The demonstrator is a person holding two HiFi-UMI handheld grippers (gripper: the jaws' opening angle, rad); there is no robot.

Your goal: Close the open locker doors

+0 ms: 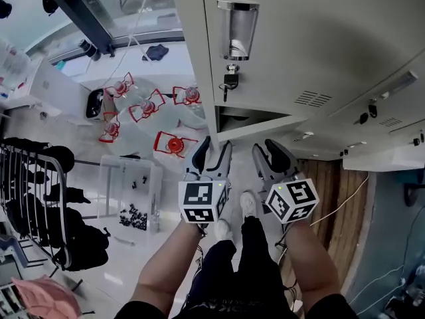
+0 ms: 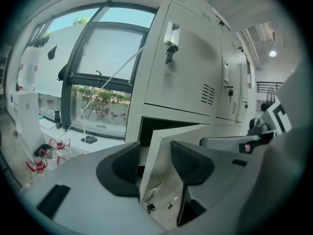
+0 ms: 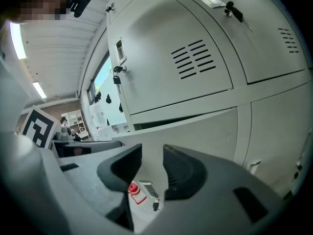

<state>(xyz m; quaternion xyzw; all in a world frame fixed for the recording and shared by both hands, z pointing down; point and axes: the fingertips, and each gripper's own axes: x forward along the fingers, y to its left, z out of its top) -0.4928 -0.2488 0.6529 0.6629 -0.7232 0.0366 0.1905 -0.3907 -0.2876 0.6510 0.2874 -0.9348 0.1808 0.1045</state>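
The left gripper (image 1: 216, 145) and right gripper (image 1: 265, 147) face the ajar locker door (image 2: 157, 151), fingers apart, gripping nothing.

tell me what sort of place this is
Probably a locker area in a lab or workshop: a bank of grey metal lockers with keys in their locks, a large window beside them, and a clear bin of small black parts on the floor.

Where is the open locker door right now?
In the left gripper view the open door stands low at centre, just past the left gripper, below the closed upper door.
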